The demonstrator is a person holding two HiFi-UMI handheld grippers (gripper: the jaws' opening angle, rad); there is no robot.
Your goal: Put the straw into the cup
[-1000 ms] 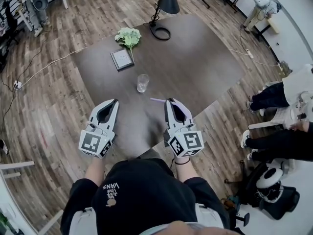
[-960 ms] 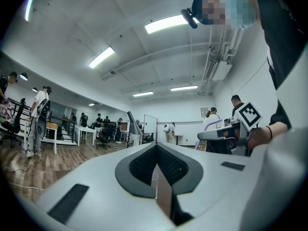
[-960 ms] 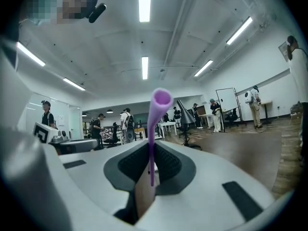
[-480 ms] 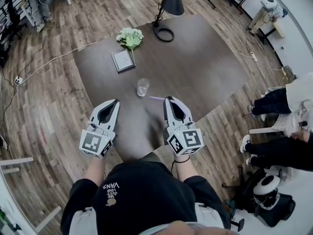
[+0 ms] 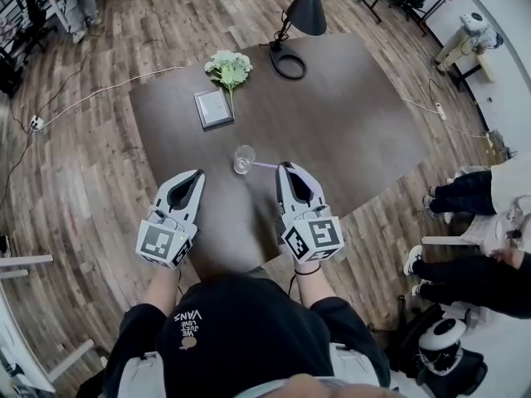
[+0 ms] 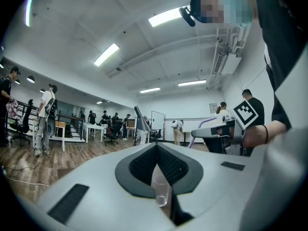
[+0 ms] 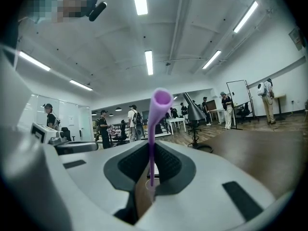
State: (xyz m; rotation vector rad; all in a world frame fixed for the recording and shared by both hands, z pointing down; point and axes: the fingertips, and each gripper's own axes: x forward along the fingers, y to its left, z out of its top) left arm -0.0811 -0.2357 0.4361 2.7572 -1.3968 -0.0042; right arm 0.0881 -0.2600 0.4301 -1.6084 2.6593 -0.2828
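Purple straw pinched in right tool, pointing 9 o'clock toward clear cup on bench; left tool closed, empty, at cup's 8 o'clock.

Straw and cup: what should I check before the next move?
1. Straw clamped in right claw: ok.
2. Cup upright on table: ok.
3. Straw tip inside the cup: not ok, it ends beside the rim.
4. Left claw clear of the cup: ok, shut, holding nothing.
5. Straw angle suits dropping in: not ok, it lies nearly level in the head view.
6. Anything already in the cup: cannot tell.
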